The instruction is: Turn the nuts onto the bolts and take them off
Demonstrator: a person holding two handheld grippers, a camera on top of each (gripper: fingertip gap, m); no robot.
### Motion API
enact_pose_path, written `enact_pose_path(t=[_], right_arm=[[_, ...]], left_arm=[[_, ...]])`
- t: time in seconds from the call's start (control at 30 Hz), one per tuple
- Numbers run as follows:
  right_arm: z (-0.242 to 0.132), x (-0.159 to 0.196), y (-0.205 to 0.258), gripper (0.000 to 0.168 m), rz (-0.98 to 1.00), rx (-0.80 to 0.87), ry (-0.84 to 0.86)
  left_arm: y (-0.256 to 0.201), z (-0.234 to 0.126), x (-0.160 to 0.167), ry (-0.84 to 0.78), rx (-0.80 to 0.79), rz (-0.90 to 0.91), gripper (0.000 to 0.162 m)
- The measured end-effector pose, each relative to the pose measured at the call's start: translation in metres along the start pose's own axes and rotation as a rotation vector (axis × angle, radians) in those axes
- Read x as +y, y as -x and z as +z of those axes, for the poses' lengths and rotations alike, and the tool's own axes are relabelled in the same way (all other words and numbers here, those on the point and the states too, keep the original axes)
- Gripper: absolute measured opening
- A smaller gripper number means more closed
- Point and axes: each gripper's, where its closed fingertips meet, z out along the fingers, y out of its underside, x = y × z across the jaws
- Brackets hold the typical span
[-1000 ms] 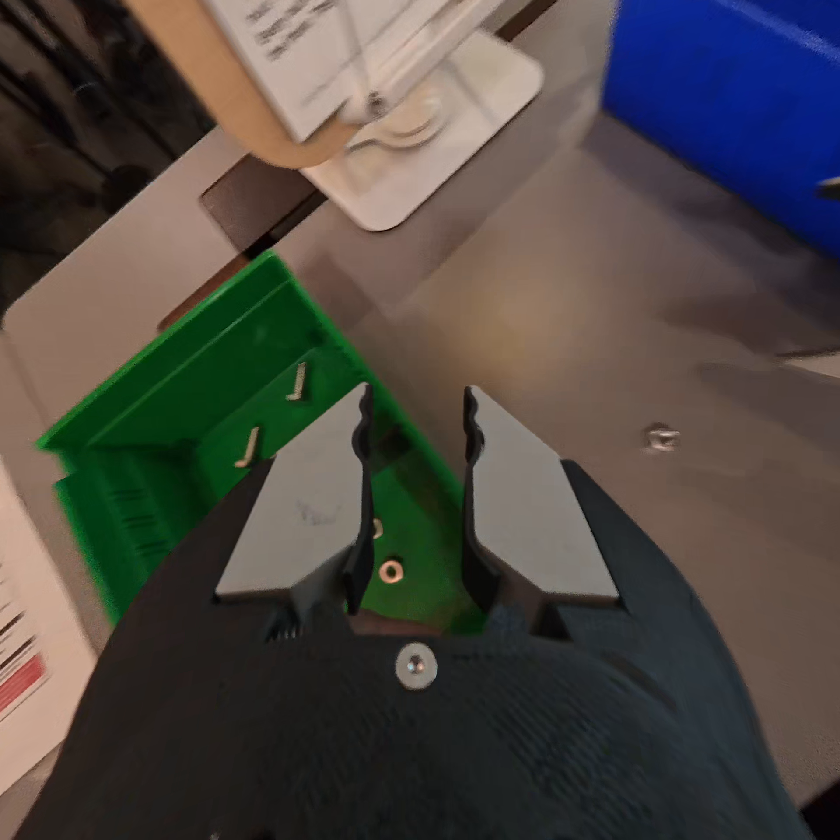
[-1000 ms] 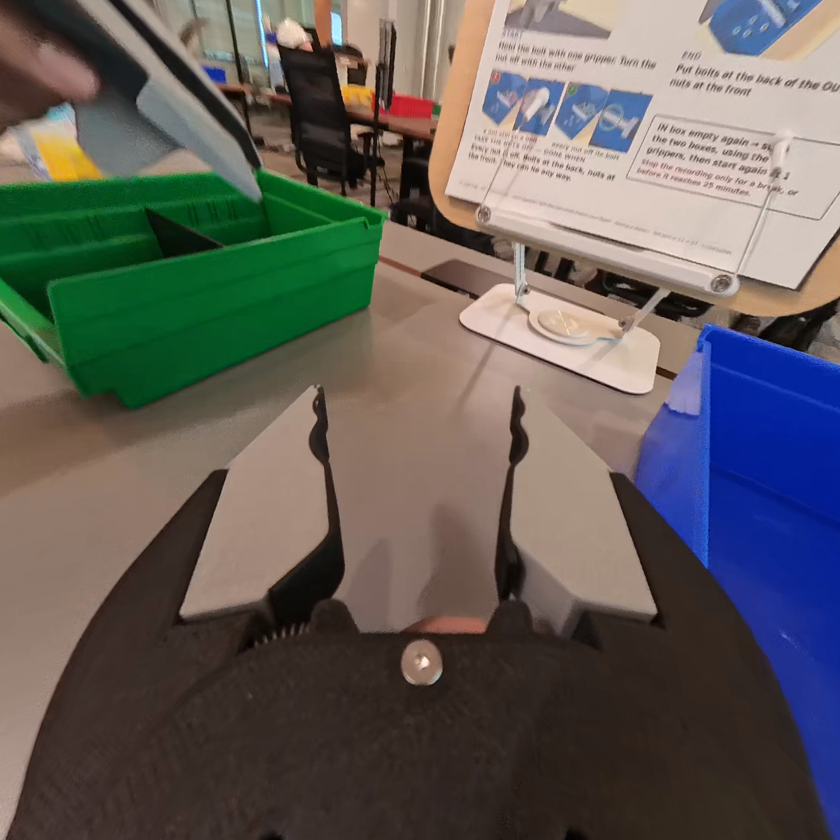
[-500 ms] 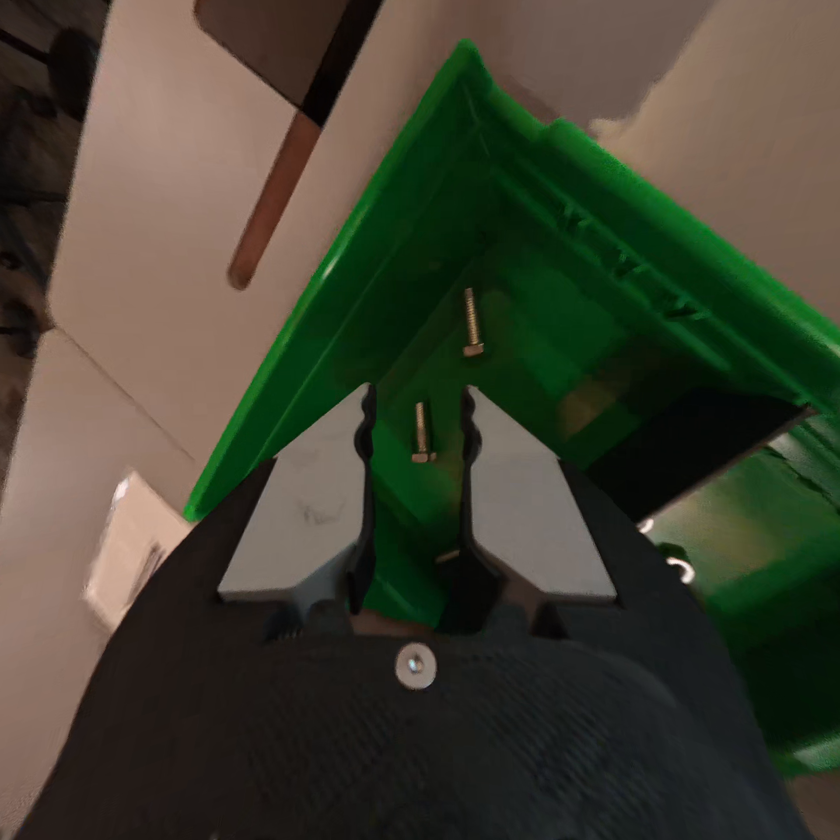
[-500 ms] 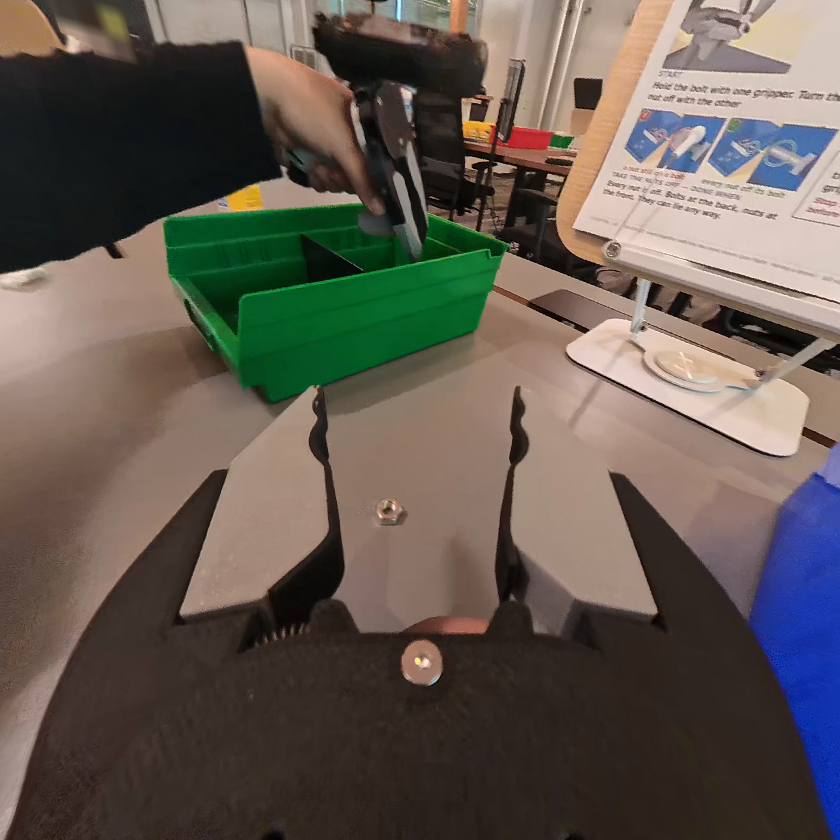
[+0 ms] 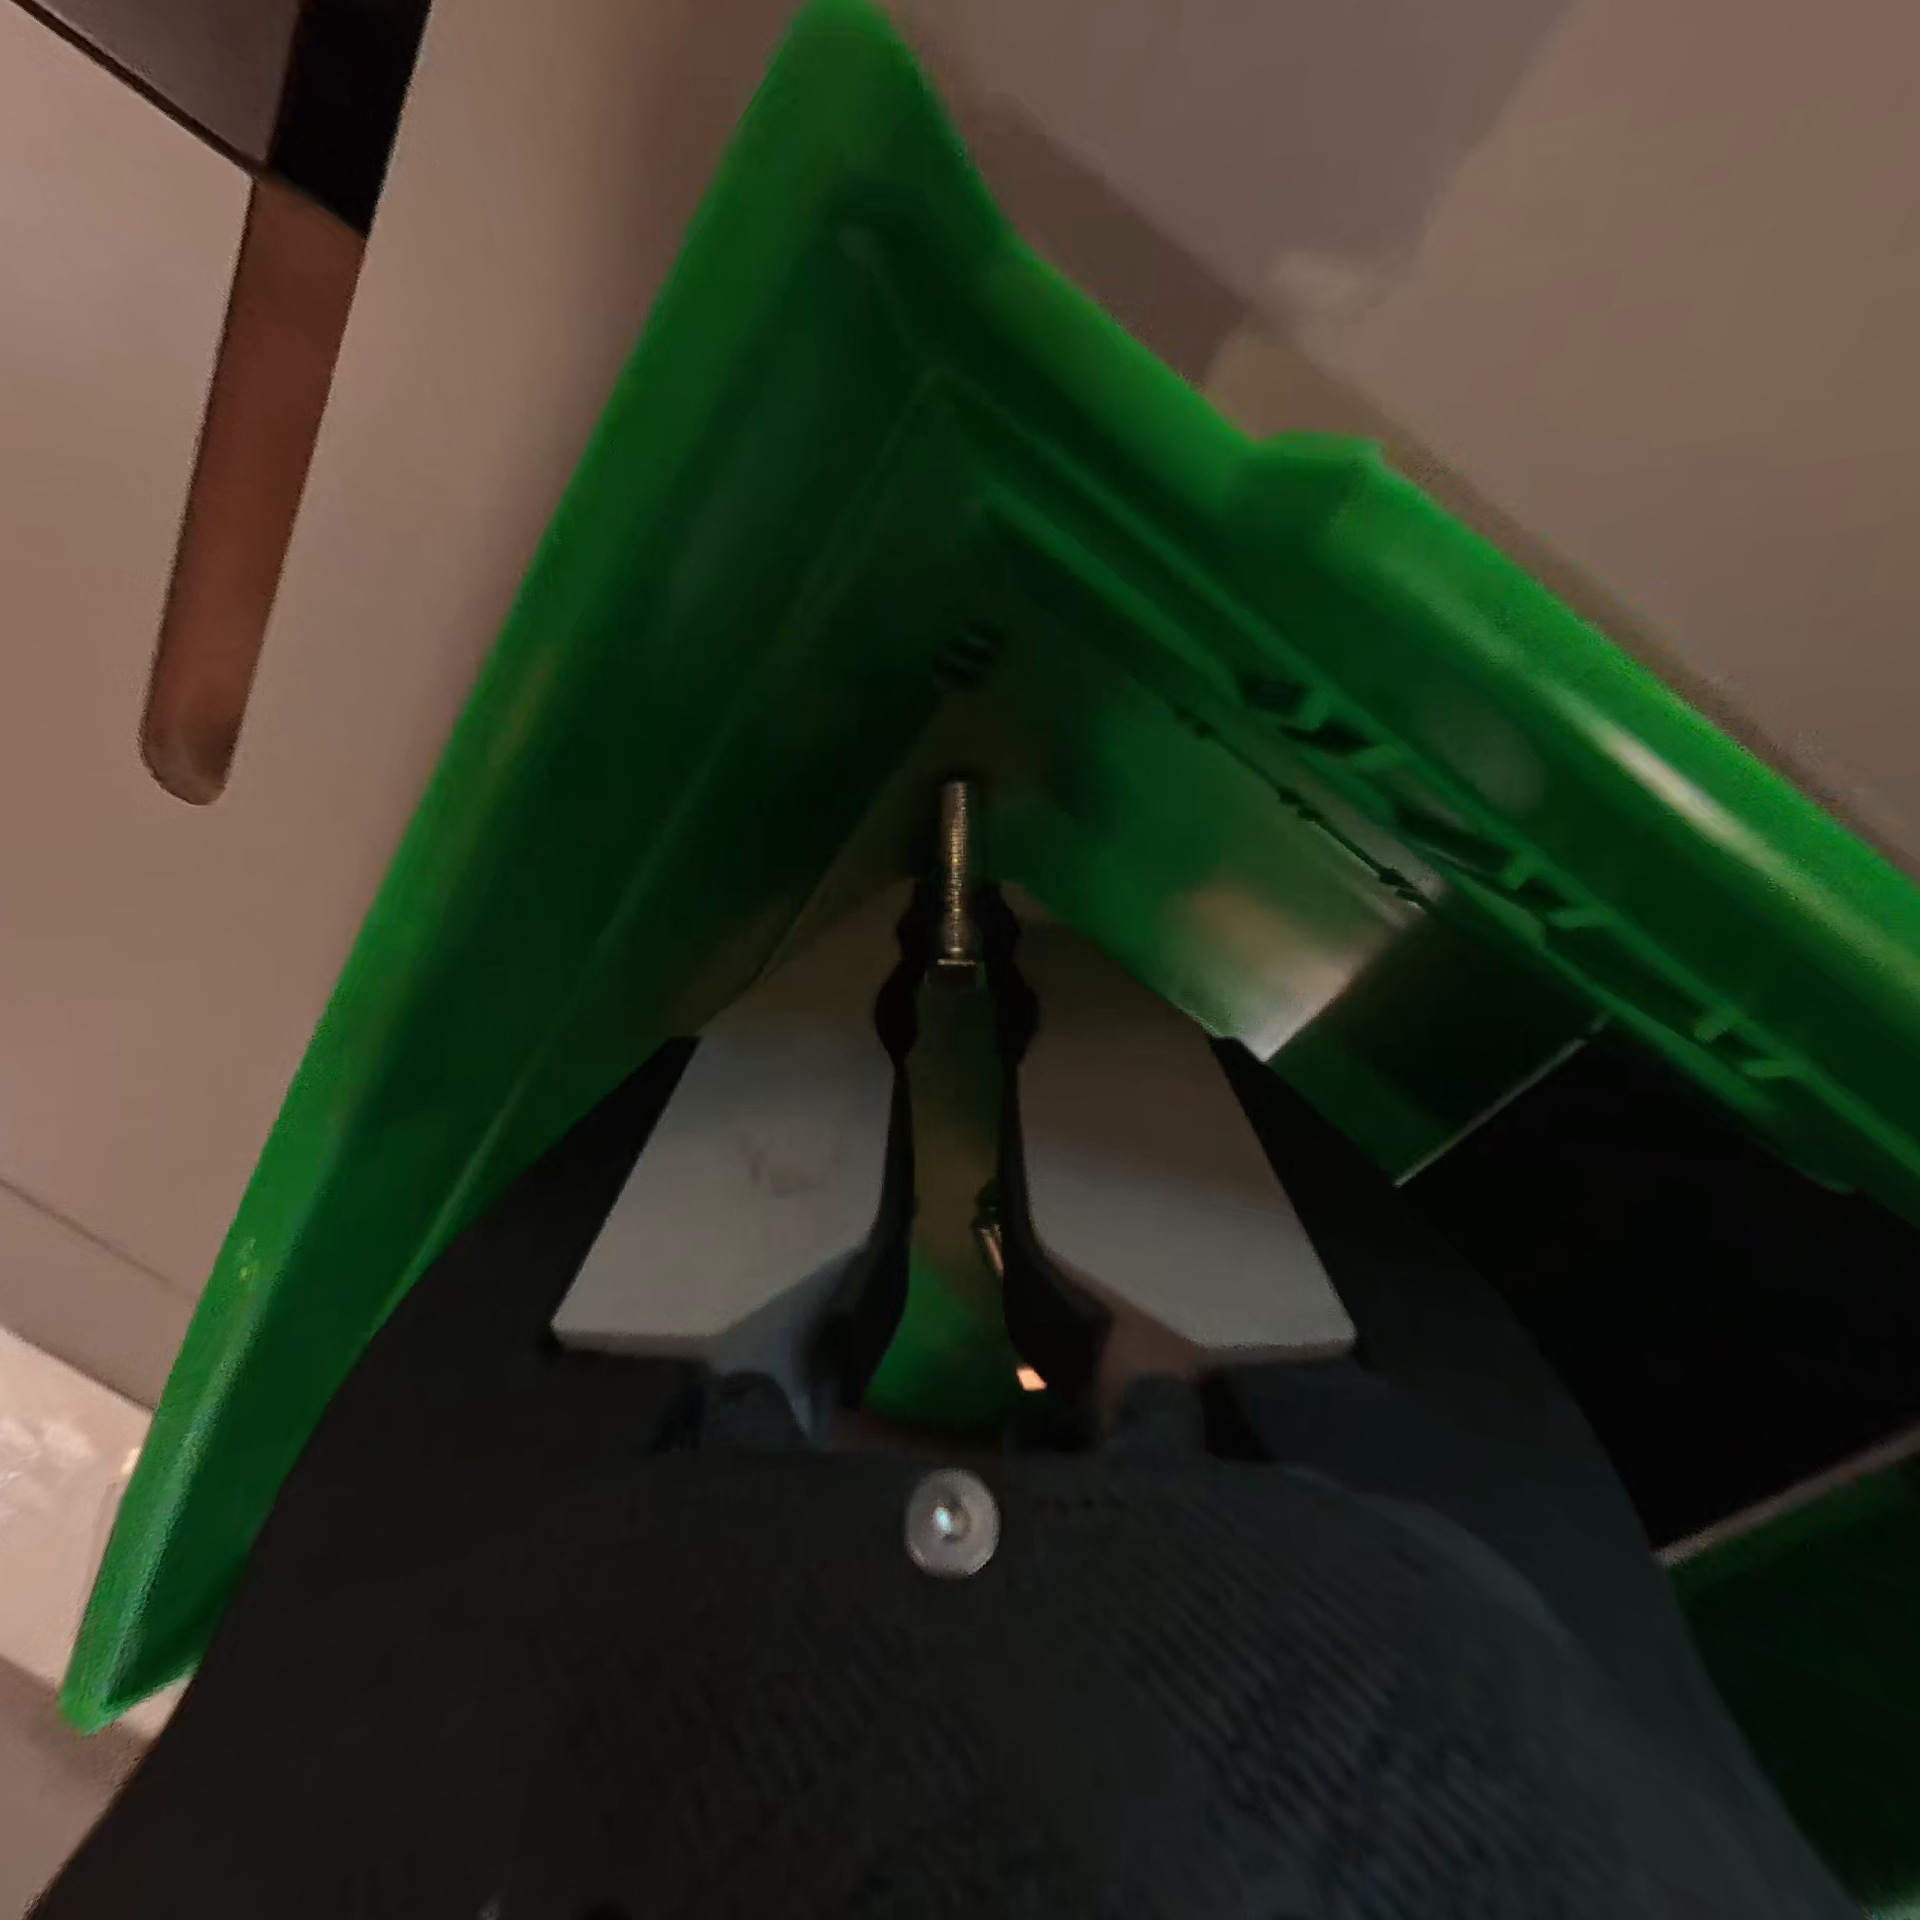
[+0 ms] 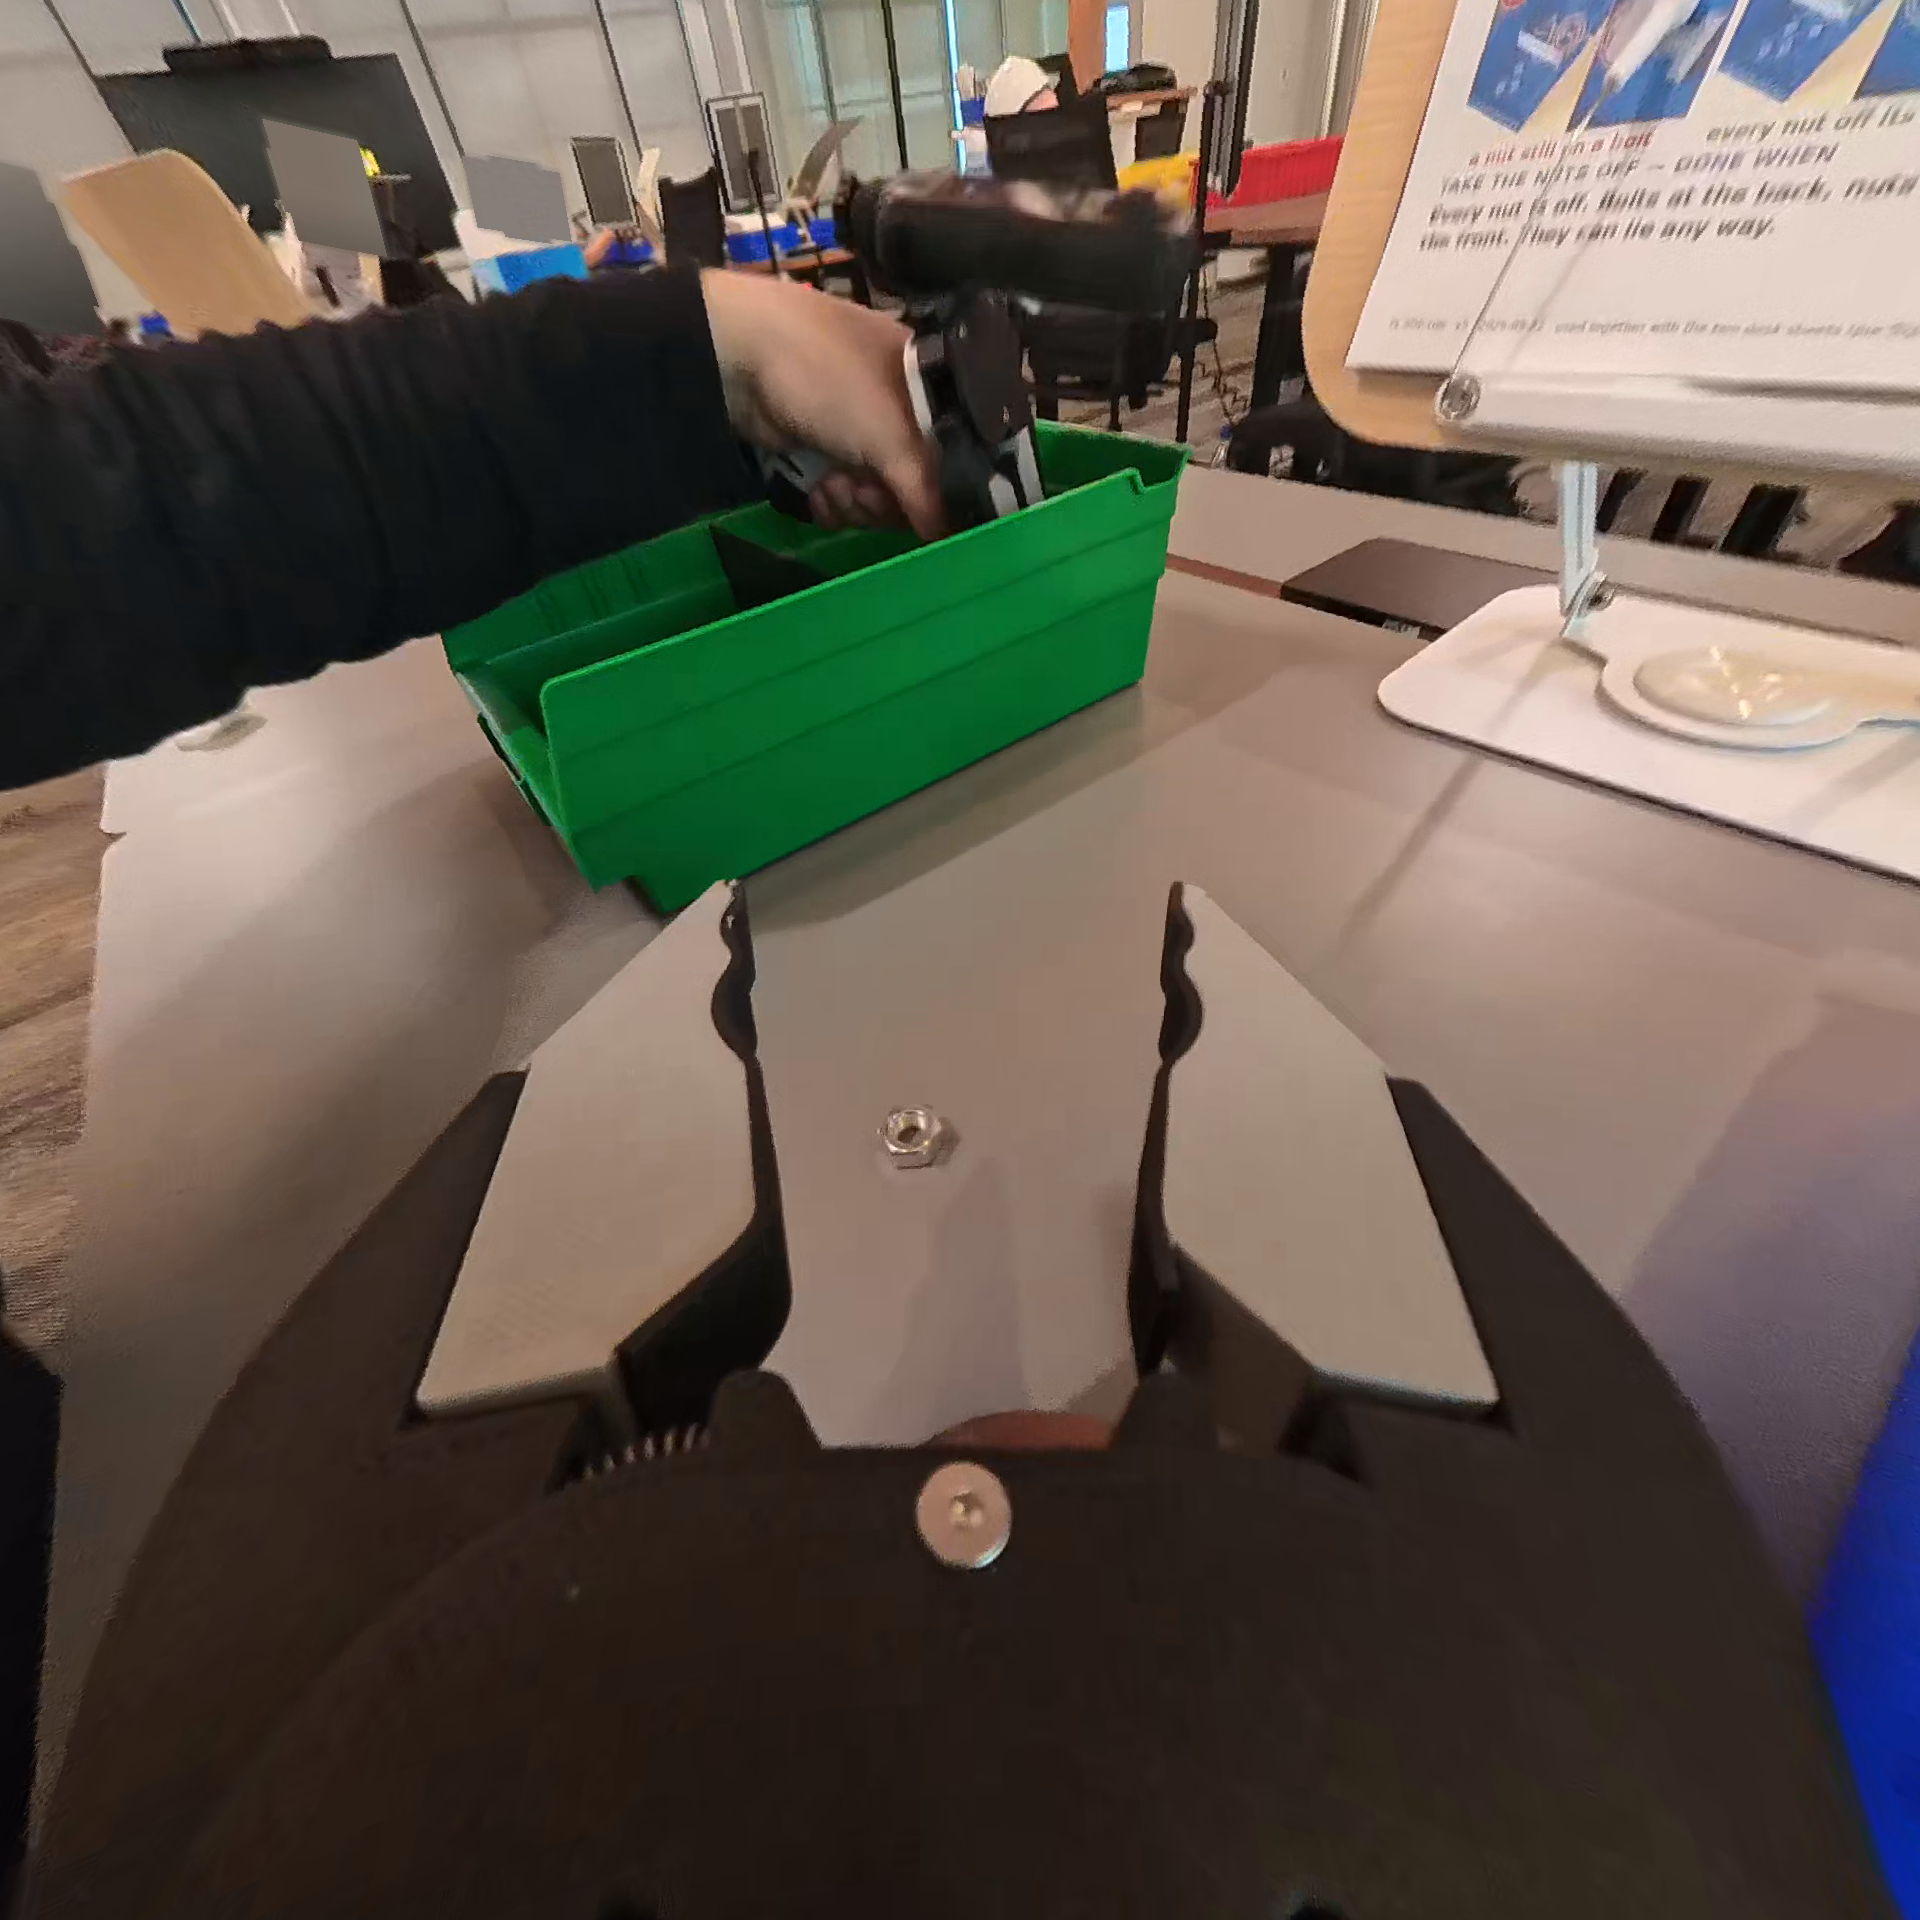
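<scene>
- Left gripper [image 5: 956,935]: it reaches down into a rear corner of the green bin [image 5: 582,790]. The jaws are drawn nearly together and clamp a bolt [image 5: 954,883] near its head.
- Bolt: silver-grey metal with a threaded shank. The shank points away from the camera toward the bin corner, and the head sits between the jaw tips. The view is blurred, so finer detail cannot be told.
- Second fastener [image 5: 987,1236]: a small metal piece shows on the bin floor in the gap between the jaws. Its kind cannot be told.
- Right gripper [image 6: 956,925]: it hangs low over the grey surface [image 6: 1351,935], with the jaws wide apart and nothing held.
- Nut [image 6: 914,1138]: a bright silver hexagonal nut with a round threaded bore. It lies flat on the surface between the right jaws and touches neither.
- Green bin, right wrist view: it stands on the surface beyond the right jaws and carries a black divider [image 6: 769,571]. The person's hand [image 6: 821,395], in a dark sleeve, holds the left gripper inside its far compartment.
- Instruction sheet [image 6: 1662,187]: a printed sheet with blue pictures and black and red text, clipped on a white stand [image 6: 1662,717] at the right rear. No brand mark is visible on the grippers or the bin.
- Blue bin [image 6: 1881,1558]: only an edge shows at the right border.
</scene>
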Motion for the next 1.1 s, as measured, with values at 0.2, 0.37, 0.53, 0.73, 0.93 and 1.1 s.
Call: enact_pose_path(t=[0.2, 0.37, 0.53, 0.73, 0.93, 1.1], right_arm=[[-0.009, -0.011, -0.011, 0.071, -0.194, 0.103, -0.078], [-0.010, 0.001, -0.022, 0.073, -0.185, 0.104, -0.067], [-0.013, 0.006, -0.029, 0.074, -0.191, 0.098, -0.065], [-0.006, 0.010, -0.013, 0.075, -0.196, 0.022, -0.068], [-0.003, 0.007, -0.010, 0.077, -0.152, -0.011, -0.095], [-0.001, 0.006, -0.002, 0.078, -0.149, -0.048, -0.097]], left_arm=[[-0.011, -0.055, -0.017, -0.238, -0.185, 0.031, 0.007], [-0.033, -0.169, -0.045, -0.705, -0.327, -0.010, 0.007], [-0.092, -0.226, -0.037, -0.968, -0.241, 0.025, 0.007], [-0.150, -0.234, -0.007, -1.116, 0.031, -0.004, 0.007], [-0.195, -0.237, -0.002, -1.224, 0.170, -0.022, 0.007], [-0.236, -0.234, -0.007, -1.243, 0.234, 0.018, 0.007]])
